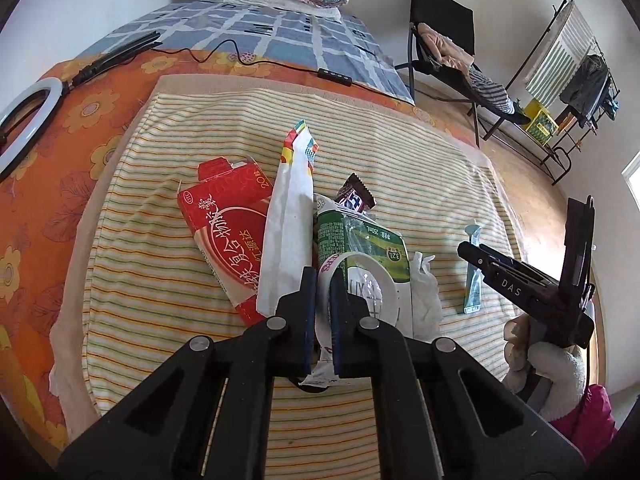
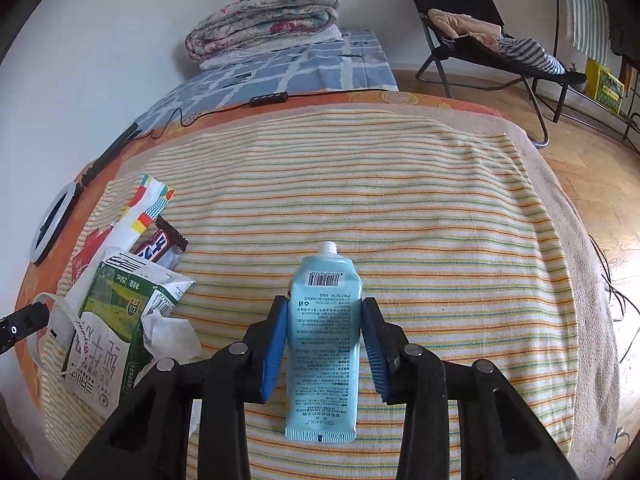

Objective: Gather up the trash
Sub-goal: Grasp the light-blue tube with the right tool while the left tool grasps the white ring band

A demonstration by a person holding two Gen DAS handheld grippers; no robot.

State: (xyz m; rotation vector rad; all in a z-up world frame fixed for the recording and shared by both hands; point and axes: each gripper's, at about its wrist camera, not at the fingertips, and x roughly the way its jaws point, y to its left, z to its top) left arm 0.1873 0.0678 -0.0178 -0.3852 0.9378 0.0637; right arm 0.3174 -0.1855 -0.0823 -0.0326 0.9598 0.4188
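Trash lies in a heap on the striped cloth (image 1: 160, 280): a red medicine box (image 1: 224, 240), a white paper bag (image 1: 290, 220), a brown snack wrapper (image 1: 356, 196), a green milk carton (image 1: 360, 240) and a crumpled tissue (image 1: 426, 292). My left gripper (image 1: 323, 280) is shut on a white bag strap (image 1: 360, 272) that loops over the carton. A light blue tube (image 2: 324, 340) lies flat on the cloth, apart from the heap. My right gripper (image 2: 324, 302) is open, one finger on either side of the tube. In the left wrist view the right gripper (image 1: 466, 249) hovers by the tube (image 1: 474, 280).
A ring light (image 1: 28, 120) and its cable controller (image 1: 334, 77) lie at the far left on the orange sheet. A folded quilt (image 2: 264, 16) sits at the bed's far end. A black folding chair (image 2: 480, 20) and a drying rack (image 1: 580, 80) stand on the wooden floor to the right.
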